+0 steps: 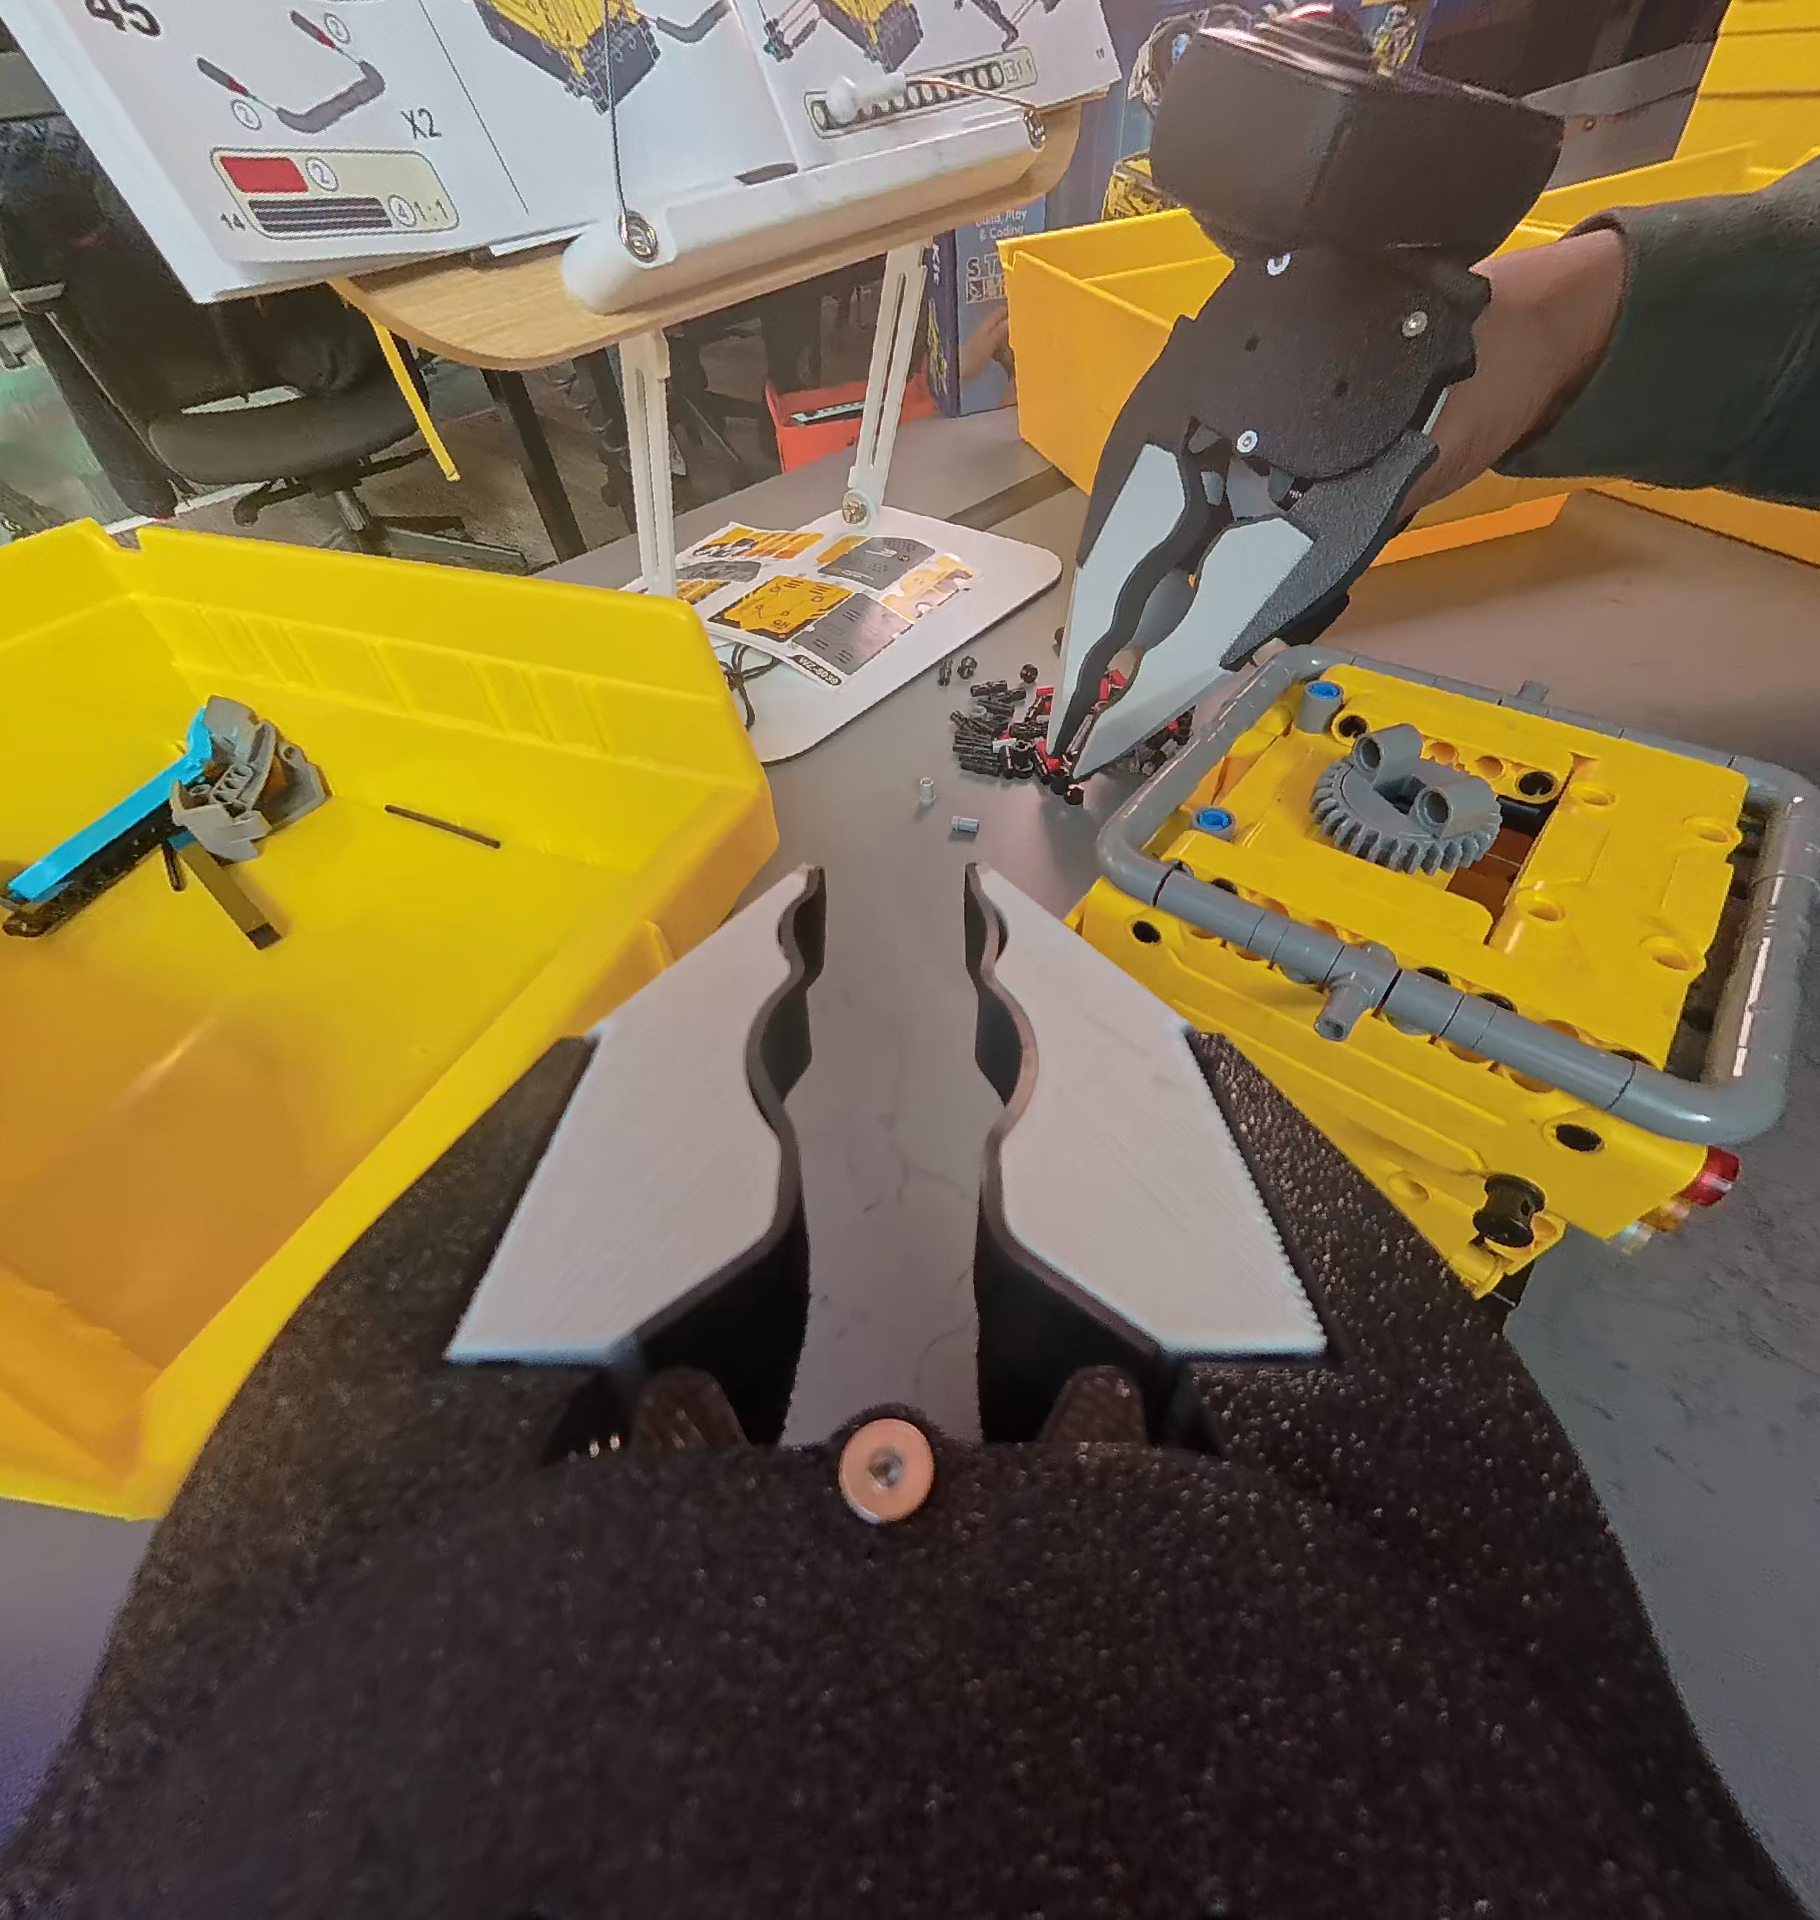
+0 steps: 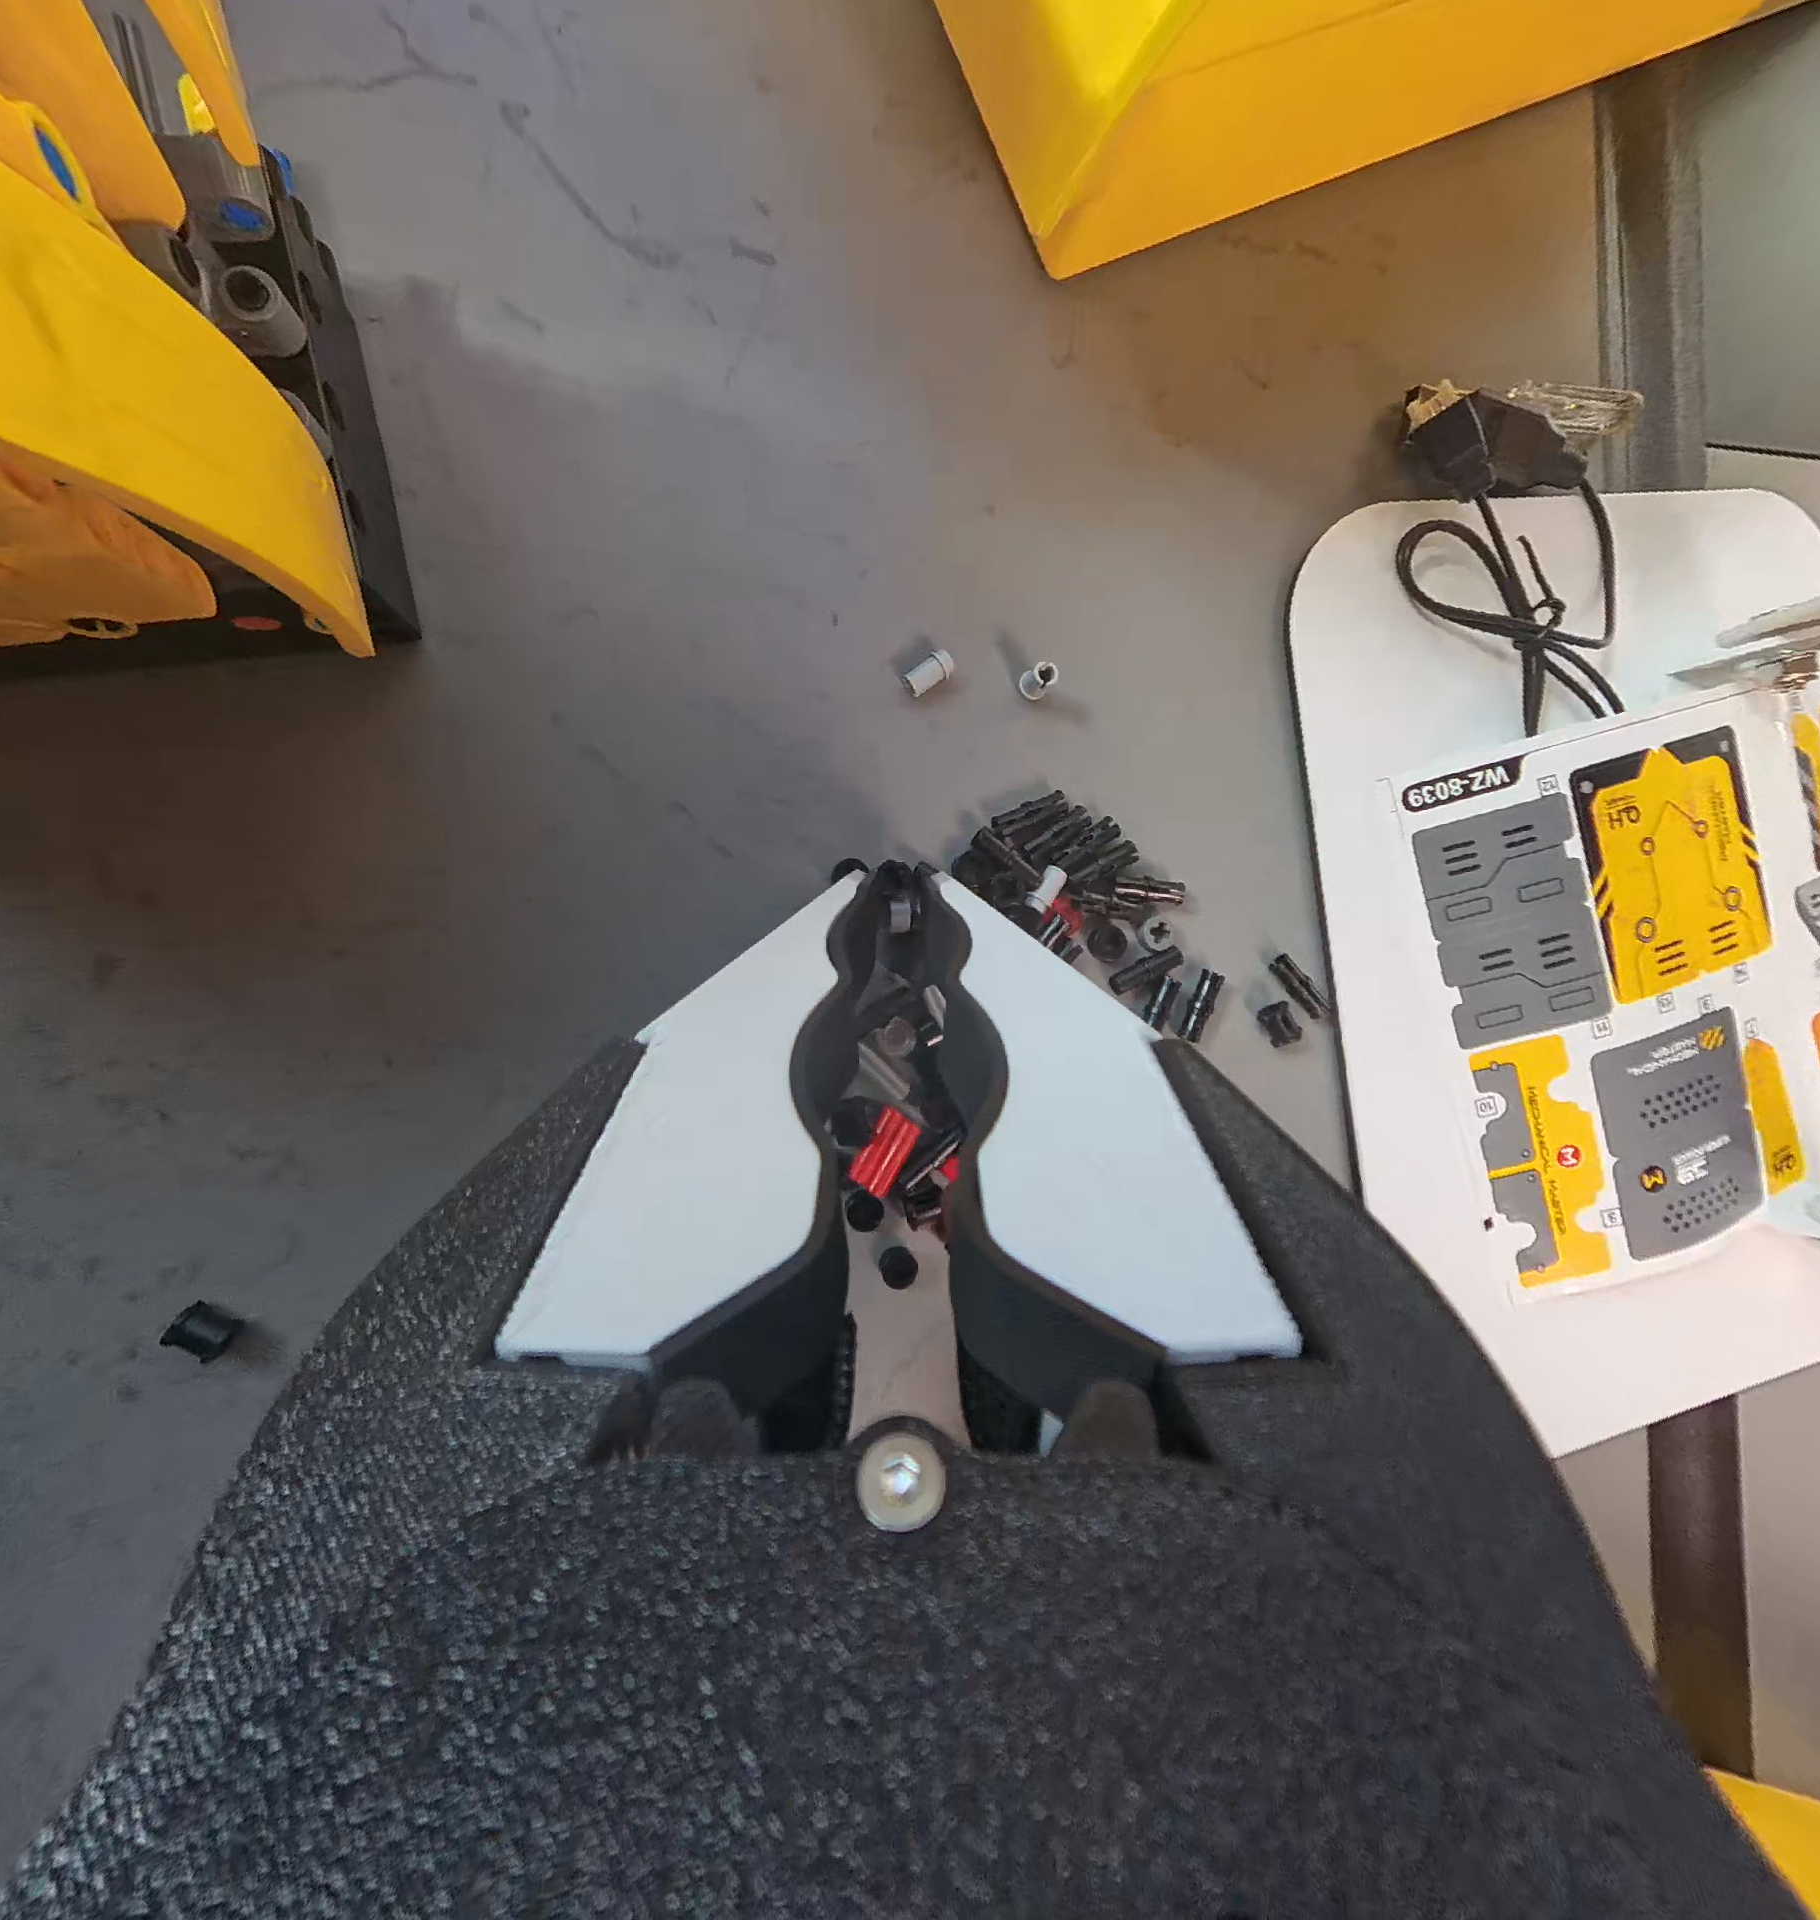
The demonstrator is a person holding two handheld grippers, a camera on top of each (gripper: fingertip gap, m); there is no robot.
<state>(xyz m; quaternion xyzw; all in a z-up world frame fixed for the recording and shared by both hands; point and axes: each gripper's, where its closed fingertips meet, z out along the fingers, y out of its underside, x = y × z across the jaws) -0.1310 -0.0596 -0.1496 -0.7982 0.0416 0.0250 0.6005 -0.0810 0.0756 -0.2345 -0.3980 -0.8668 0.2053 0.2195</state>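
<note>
My left gripper (image 1: 893, 894) is open and empty. It hovers over the grey table between a yellow bin (image 1: 386, 1039) and a yellow brick model (image 1: 1405, 935) that has a grey gear on top. My right gripper (image 2: 893, 881) points down into a pile of small black and red pins (image 2: 1077, 883), with its tips closed on a small dark pin. It also shows in the left wrist view (image 1: 1082, 748), held by a hand, standing in the pile (image 1: 999, 732). Two small grey bushes (image 2: 927, 670) lie just beyond the pile.
The bin holds a blue and grey sub-assembly (image 1: 158, 821). A white book stand (image 1: 947, 582) carries an instruction booklet (image 1: 418, 114) and a sticker sheet (image 2: 1612, 987). A black cable (image 2: 1508, 582) lies on its base. Another yellow bin (image 2: 1301, 104) is beyond. A loose black piece (image 2: 199, 1330) lies on the table. Left tips to right tips: about 15 cm. About 15 cm separates my right fingertips from the loose black piece (image 2: 199, 1330).
</note>
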